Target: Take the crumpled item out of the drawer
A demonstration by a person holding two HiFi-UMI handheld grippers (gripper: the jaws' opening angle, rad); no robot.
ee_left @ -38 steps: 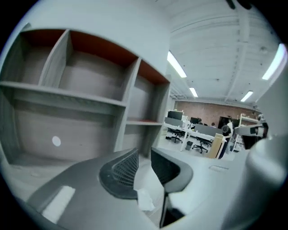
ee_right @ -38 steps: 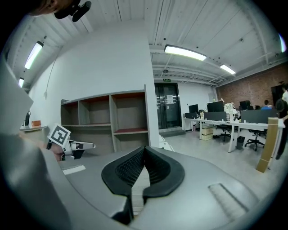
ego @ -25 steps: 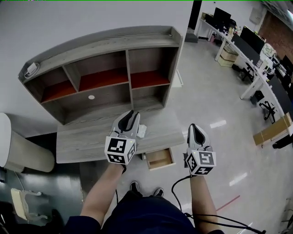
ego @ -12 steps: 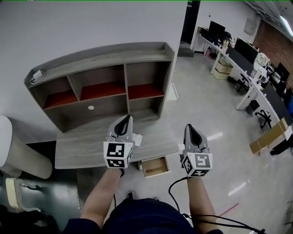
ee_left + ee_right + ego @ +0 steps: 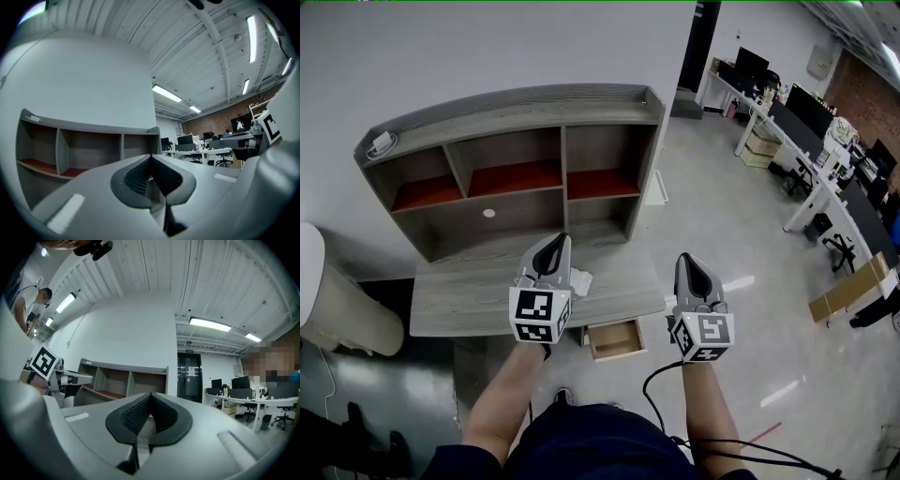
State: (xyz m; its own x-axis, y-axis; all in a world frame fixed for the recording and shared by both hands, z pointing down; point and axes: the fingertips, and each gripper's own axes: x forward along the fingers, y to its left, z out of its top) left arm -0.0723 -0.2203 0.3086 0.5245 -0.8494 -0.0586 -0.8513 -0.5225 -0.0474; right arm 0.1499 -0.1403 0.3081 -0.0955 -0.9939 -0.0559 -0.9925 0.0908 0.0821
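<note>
On the surface (image 5: 459,302) the crumpled item (image 5: 579,282) stays put (drawer (image 5: 617,340) seemingly emptied); left tongs (image 5: 556,243) and right tongs (image 5: 687,261) closed, empty.

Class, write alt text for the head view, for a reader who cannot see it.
Seen from above, a person holds two shut grippers, the left gripper and the right gripper, over a grey desk with a shelf unit on it. A white crumpled item lies on the desk beside the left gripper, and a small drawer below stands open.
</note>
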